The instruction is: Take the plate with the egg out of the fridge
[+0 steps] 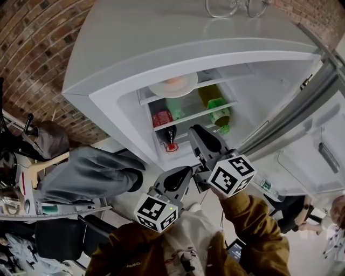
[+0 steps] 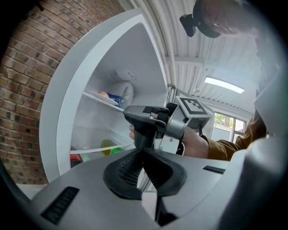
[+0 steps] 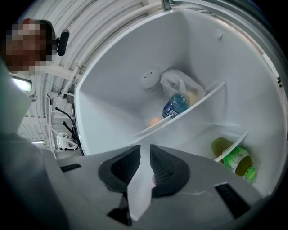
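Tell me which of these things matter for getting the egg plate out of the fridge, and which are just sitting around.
For the job: fridge, plate on the top shelf, egg on it.
Just lying about: green bottle, blue bottle, glasses on top of the fridge.

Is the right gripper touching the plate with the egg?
Apart. In the head view the right gripper sits well below the plate, with clear space between; its own view shows open, empty jaws.
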Demonstrator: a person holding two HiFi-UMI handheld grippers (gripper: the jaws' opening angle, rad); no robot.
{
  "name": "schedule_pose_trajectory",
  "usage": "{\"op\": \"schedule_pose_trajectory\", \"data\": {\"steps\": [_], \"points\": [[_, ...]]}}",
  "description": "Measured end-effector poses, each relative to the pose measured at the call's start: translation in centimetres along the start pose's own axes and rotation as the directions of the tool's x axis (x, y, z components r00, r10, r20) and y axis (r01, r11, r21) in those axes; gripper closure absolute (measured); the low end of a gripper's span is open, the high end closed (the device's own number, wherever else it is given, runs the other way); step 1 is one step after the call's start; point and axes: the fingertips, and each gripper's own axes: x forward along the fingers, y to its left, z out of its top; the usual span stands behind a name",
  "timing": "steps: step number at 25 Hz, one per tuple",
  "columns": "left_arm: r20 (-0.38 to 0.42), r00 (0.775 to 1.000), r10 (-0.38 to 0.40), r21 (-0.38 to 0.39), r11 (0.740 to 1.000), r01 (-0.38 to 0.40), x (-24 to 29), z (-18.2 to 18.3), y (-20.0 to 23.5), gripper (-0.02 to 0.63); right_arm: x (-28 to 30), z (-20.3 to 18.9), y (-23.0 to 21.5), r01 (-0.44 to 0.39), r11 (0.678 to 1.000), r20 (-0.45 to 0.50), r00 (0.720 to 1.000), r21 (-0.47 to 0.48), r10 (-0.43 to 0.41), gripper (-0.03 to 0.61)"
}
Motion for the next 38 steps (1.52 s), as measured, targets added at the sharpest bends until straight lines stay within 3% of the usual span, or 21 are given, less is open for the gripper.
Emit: {"op": "schedule_pose_trajectory", "data": {"steps": [25, 38], "points": [[-0.002, 1.0, 0.031, -0.001, 1.0, -0.031, -0.5, -0.2, 0.5, 0.606, 3.2, 2.7, -0.9, -0.044, 0.99, 0.027, 0.999, 0.132, 0.04, 0.514], [0.002, 0.999, 0.039, 0.001, 0.999, -0.039, -0.4, -0.1, 0.4, 0.606, 5.2, 3.8, -1.1, -0.076, 0.952, 0.028, 0.997, 0.298, 0.071, 0.511]]}}
